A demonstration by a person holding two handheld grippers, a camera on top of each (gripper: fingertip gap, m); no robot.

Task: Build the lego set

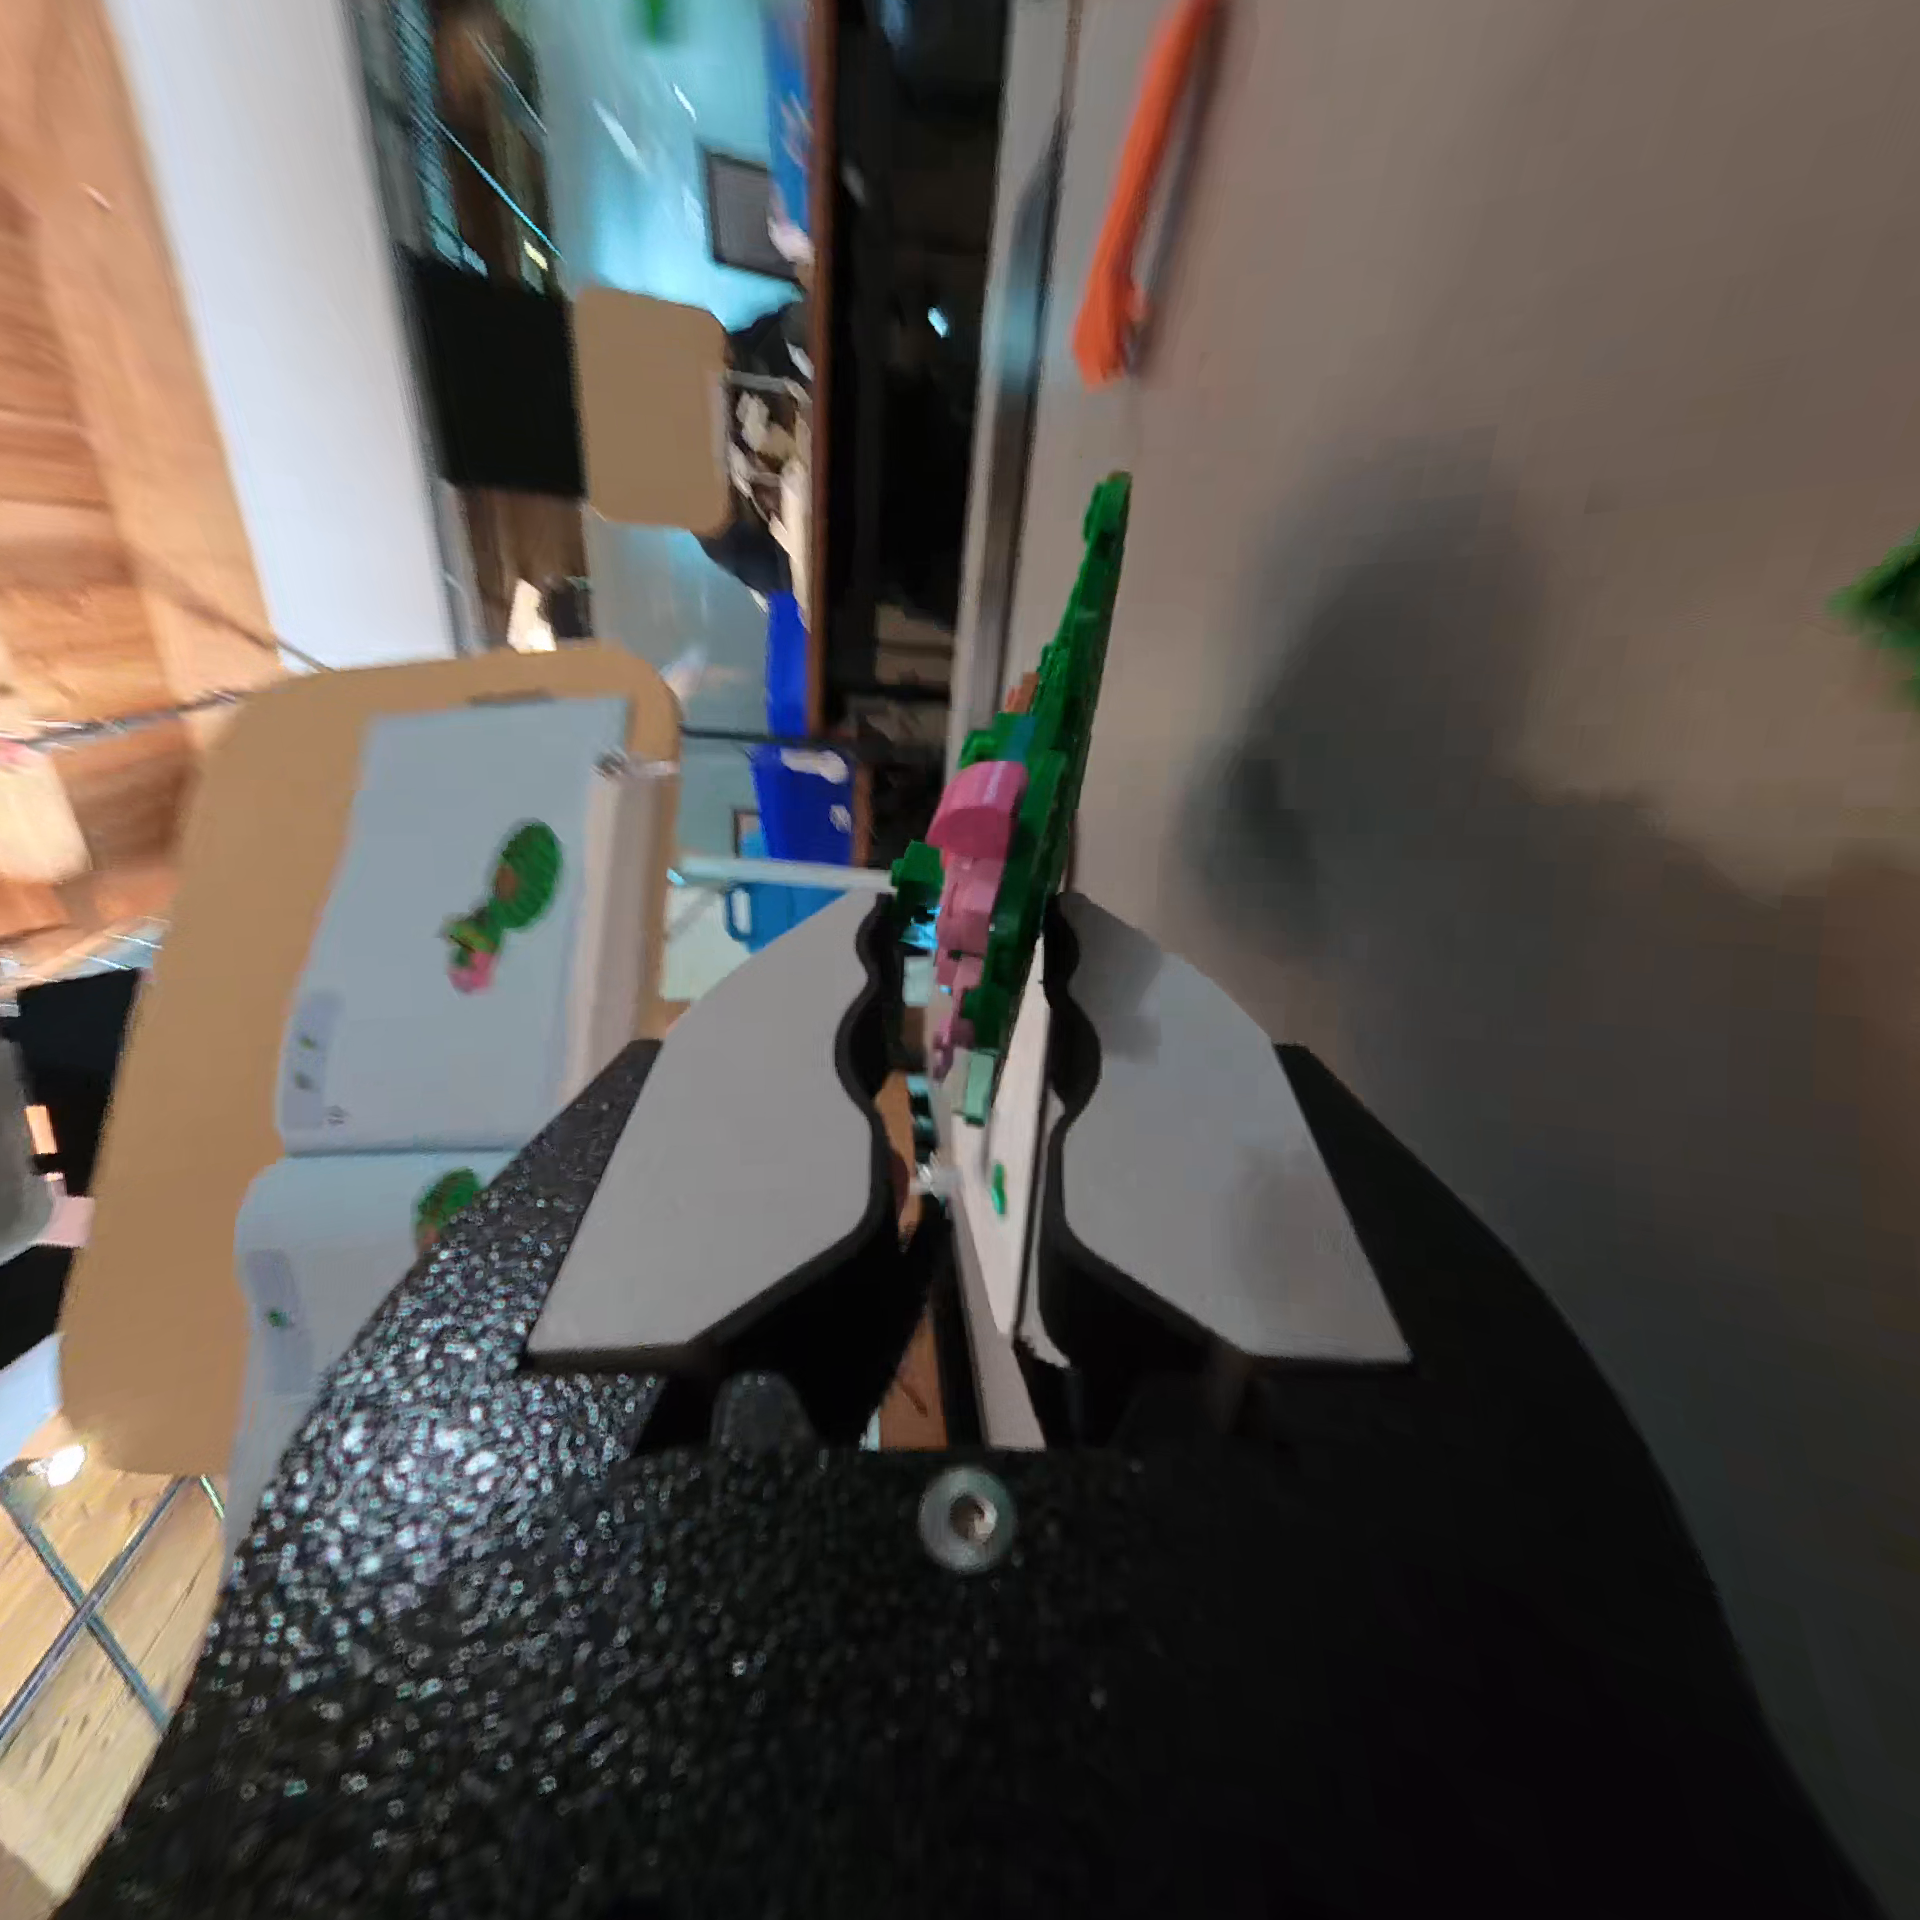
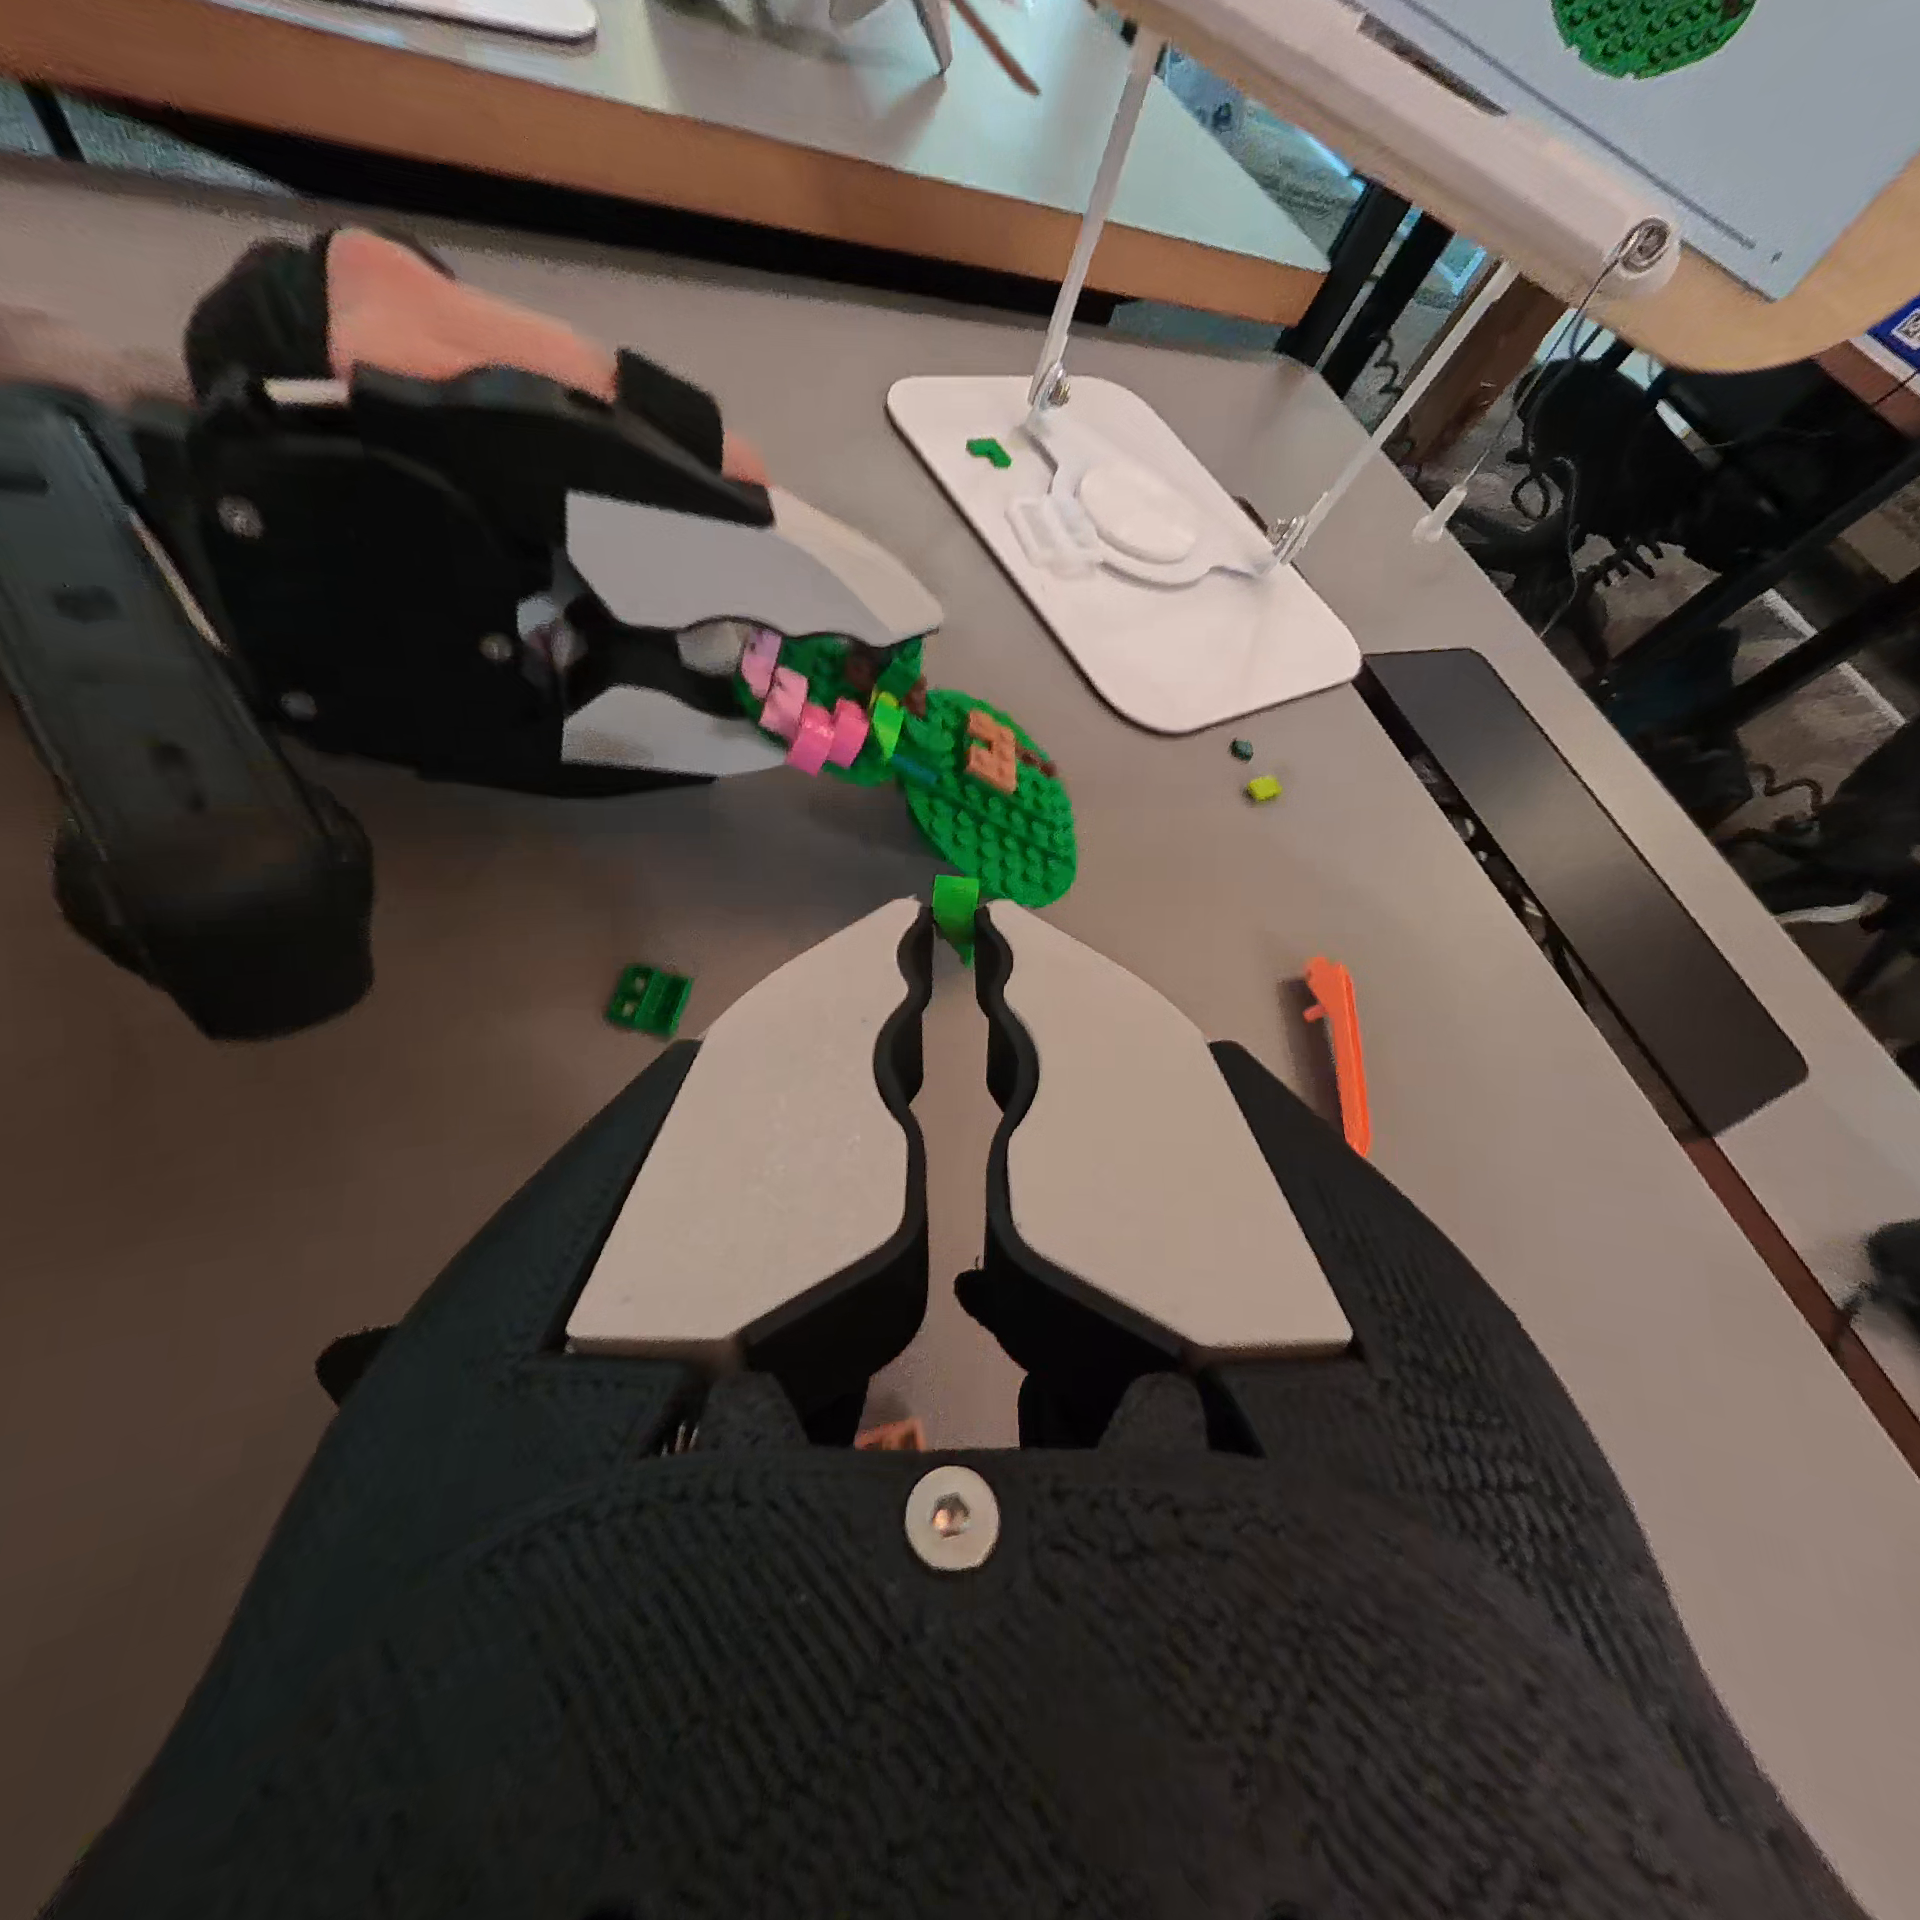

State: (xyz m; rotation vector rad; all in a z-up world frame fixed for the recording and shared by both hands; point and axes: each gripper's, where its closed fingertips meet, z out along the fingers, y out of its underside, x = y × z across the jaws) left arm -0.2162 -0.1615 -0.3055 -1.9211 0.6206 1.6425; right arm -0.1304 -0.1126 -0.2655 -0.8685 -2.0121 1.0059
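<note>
The lego build is a round green plate [image 2: 987,821] carrying a row of pink bricks [image 2: 805,722] and a tan brick [image 2: 992,758]. My left gripper [image 2: 831,686] is shut on its pink-brick end, which is tilted up off the grey table [image 2: 416,1143]. In the left wrist view the plate [image 1: 1081,665] and pink bricks [image 1: 977,810] sit edge-on between the fingers of my left gripper [image 1: 966,914]. My right gripper [image 2: 954,920] is shut on a small green piece [image 2: 954,904], just short of the plate's near edge.
A loose green brick [image 2: 649,1000] lies left of my right gripper and an orange brick separator [image 2: 1340,1049] to its right. A white stand base [image 2: 1143,561] holds a small green piece [image 2: 987,449]; the instruction booklet [image 1: 457,935] sits on the stand. Two tiny pieces [image 2: 1262,788] lie by a black panel [image 2: 1579,883].
</note>
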